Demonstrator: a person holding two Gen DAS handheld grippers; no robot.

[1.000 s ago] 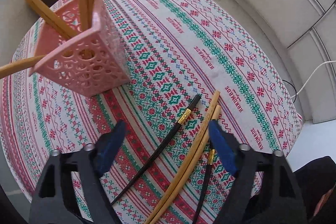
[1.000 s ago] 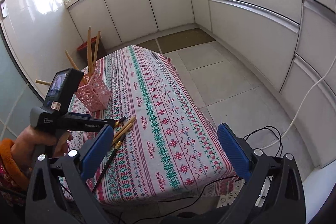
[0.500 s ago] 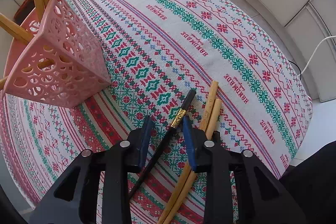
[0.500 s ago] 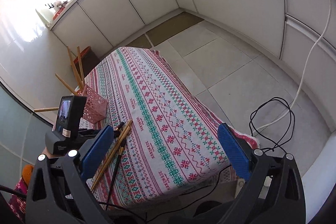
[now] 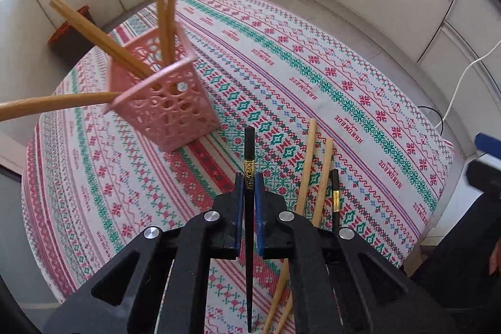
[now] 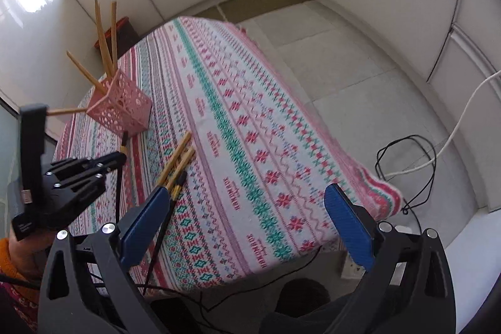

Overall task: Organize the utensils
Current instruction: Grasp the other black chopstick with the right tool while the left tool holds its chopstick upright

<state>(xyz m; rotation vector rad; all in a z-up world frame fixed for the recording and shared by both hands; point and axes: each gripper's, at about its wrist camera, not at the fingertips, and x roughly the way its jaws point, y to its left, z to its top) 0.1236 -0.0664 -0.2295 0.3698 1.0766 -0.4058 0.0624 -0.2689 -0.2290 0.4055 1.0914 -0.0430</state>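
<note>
"HANDMADE" woven repeatedly on tablecloth (image 5: pixel 353 130)

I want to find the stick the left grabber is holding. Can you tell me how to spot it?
Look at the patterned tablecloth, then just in front of the pink basket full of wooden chopsticks. There the left gripper is shut on a black chopstick. It has a gold band and is lifted, unlike the two wooden chopsticks and the other black one lying on the cloth.

Woven patterned cloth (image 5: pixel 313 77) covers the desk; pink perforated plastic basket (image 5: pixel 169 108); bare wooden chopsticks (image 5: pixel 305 165); glossy black chopstick (image 5: pixel 249 146).
</note>
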